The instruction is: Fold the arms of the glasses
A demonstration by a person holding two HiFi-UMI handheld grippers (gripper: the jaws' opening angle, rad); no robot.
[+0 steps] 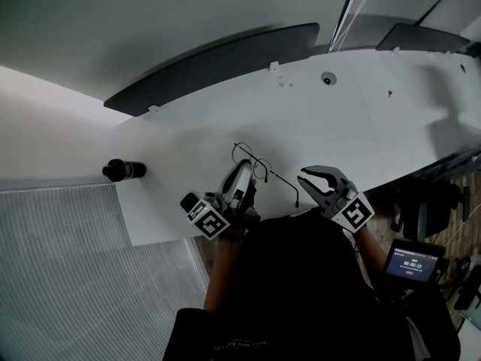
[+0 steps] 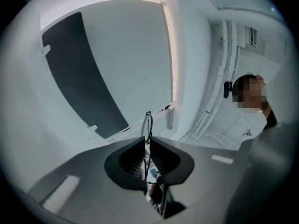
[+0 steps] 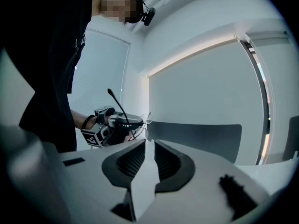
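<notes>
Black wire glasses [image 1: 252, 160], white table [image 1: 338, 119] (marker cube [image 1: 353, 212]: black-and-white squares).

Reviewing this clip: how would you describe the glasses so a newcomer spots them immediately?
On the long white table, look to its near edge, where the left hand-held gripper pinches the glasses. They are a thin dark wire frame with round lenses, one arm trailing rightward, unlike the stubby solid black cylinder at the table's left end.

head cam: steep down, table [image 1: 338, 126] | tool cams: along jaws | shared: L tool [image 1: 244, 169]
</notes>
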